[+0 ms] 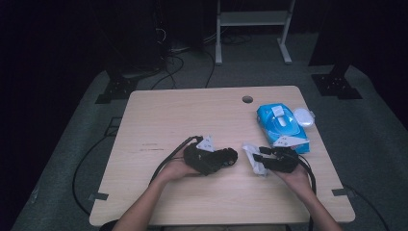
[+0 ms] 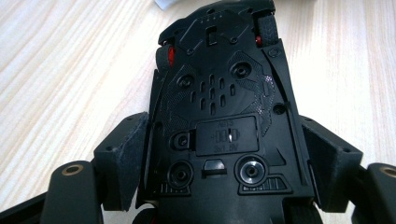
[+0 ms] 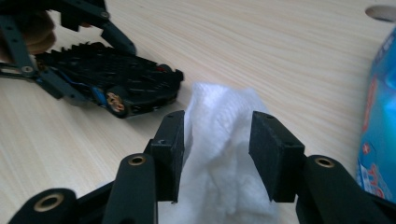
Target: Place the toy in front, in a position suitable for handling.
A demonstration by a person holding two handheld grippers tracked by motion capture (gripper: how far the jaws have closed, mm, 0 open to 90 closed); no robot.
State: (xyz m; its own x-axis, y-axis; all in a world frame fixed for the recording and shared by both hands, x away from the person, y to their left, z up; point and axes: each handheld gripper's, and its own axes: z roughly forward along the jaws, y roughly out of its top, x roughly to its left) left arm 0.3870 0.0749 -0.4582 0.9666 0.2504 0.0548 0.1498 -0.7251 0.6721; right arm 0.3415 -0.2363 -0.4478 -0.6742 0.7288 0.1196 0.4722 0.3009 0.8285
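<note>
Pale wood-grain worktop [image 1: 192, 115] carries everything, with dark floor, cables and a white stand leg behind it.

In the left gripper view, the left gripper [image 2: 224, 158] has its two padded jaws pressed against the sides of a black toy car [image 2: 219, 102], which lies belly-up between them, showing its battery cover, screws and two small wheels with red hubs. In the high view that gripper [image 1: 219, 159] sits a little left of the worktop's middle, the car pointing toward the other hand.

In the right gripper view, the right gripper [image 3: 217, 149] stands about half open around a crumpled white wipe [image 3: 219, 154]. Its left pad touches or nearly touches the wipe, while a gap shows at the right pad, so the cloth sits loosely between the jaws rather than pinched. Beyond it lies the upturned car [image 3: 112, 84], near but apart from the wipe.

From above, the right gripper [image 1: 262, 161] and wipe [image 1: 254, 159] lie just right of the car. Behind them a blue pack of wipes [image 1: 279, 122] rests near the worktop's right edge, with a white lid-like piece [image 1: 304, 116] beside it and a round hole [image 1: 247, 99] farther back.
</note>
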